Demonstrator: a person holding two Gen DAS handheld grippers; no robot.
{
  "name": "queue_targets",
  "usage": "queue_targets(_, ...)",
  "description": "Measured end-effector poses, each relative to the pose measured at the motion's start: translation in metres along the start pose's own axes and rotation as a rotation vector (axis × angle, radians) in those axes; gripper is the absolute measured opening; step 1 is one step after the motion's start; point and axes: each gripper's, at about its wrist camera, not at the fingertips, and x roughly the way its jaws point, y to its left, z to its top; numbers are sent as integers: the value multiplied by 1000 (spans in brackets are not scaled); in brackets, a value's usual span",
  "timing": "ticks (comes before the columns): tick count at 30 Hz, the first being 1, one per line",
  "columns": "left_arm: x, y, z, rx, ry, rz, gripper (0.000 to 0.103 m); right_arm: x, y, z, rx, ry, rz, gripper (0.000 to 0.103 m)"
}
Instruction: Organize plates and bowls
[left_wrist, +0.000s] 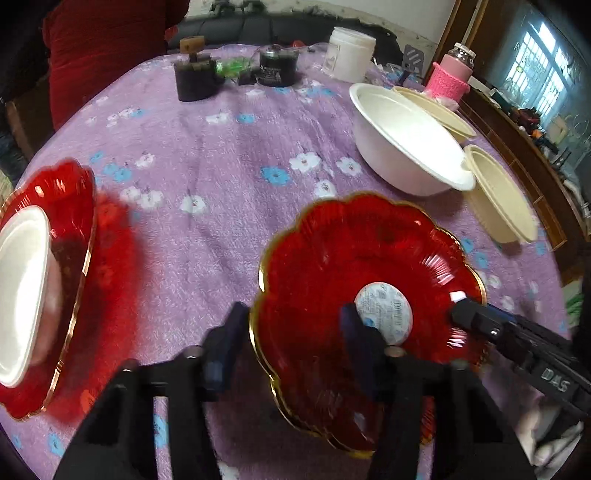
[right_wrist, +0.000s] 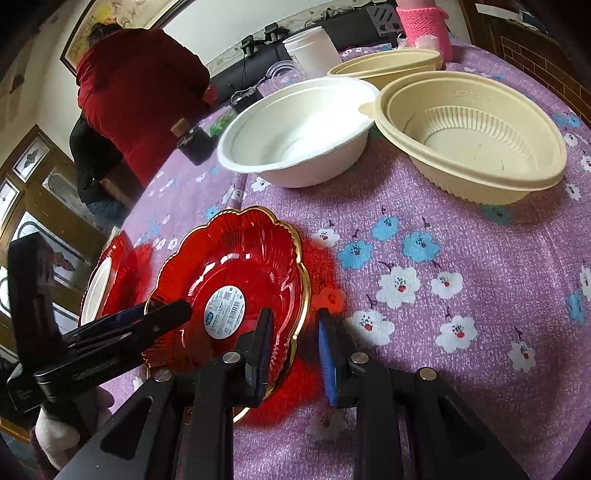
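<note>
Both claws straddle opposite rim edges of the near red plate (left_wrist: 369, 280): the left claw (left_wrist: 291, 339) clamped on it, the right claw (right_wrist: 295, 343) with jaws apart, rim between them. The plate looks like stiff, glossy glass (slippery, chip-prone), best pinched at its scalloped rim. On the surface (right_wrist: 480, 280): two red plates, two white bowls, two beige bowls.

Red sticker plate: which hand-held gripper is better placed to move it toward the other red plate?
Probably the left hand-held gripper: it straddles the sticker plate's rim nearest the other red plate.
</note>
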Motion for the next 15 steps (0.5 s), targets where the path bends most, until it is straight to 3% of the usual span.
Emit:
queue_targets(1,0,-2,0,11,-2,17,28,0,-1,0,-3,-3,2,25)
queue_targets(2,0,-3,0,19,-8,18,27,0,-1,0,-5,-5,3,25)
queue_targets(6,-7,-3,-3,3,-14,19,23,1,5,-1,-45,-11,-18,25)
queue_targets(15,-61,17,-14,-51,-130,0,22,-18,33,-1,-88,-50,3,20)
